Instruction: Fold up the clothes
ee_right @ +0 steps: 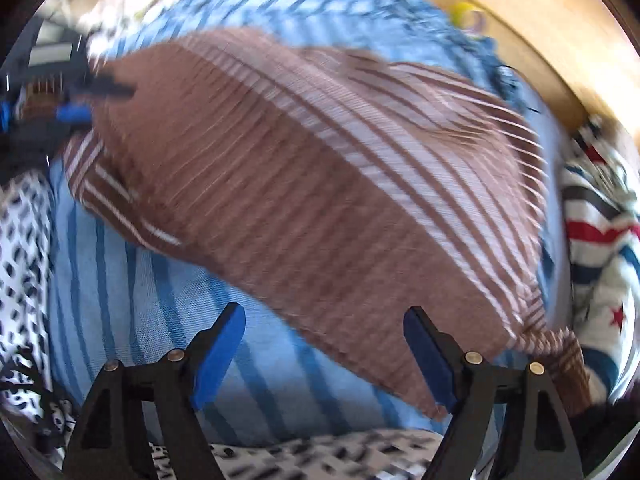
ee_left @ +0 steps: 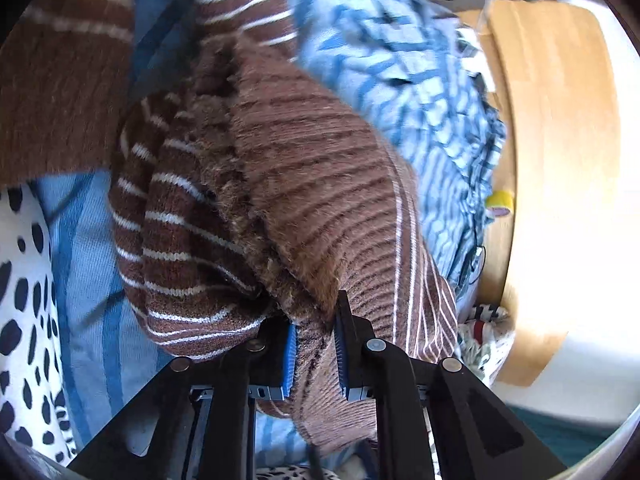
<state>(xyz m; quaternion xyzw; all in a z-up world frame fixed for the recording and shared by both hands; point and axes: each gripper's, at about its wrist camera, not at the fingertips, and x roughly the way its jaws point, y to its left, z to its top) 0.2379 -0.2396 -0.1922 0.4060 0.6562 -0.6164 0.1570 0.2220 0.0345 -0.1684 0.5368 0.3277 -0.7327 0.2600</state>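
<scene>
A brown knit sweater (ee_left: 304, 184) with thin white stripes lies bunched on a light blue striped cloth (ee_left: 84, 264). My left gripper (ee_left: 316, 344) is shut on a fold of the sweater, its blue pads (ee_left: 290, 360) pressing the knit from both sides. In the right wrist view the same sweater (ee_right: 320, 184) spreads flat and blurred across the blue cloth (ee_right: 160, 320). My right gripper (ee_right: 324, 344) hangs open above the sweater's near edge, and its blue pads (ee_right: 222, 348) touch nothing. At that view's left edge the left gripper (ee_right: 92, 100) pinches the sweater's far end.
A white fabric with black spots (ee_left: 24, 300) lies at the left and front. A blue patterned blanket (ee_left: 400, 64) covers the back. A wooden board (ee_left: 560, 160) runs along the right, with a yellow tape roll (ee_left: 500, 200) by it. A red, white and blue garment (ee_right: 600, 240) sits at the right.
</scene>
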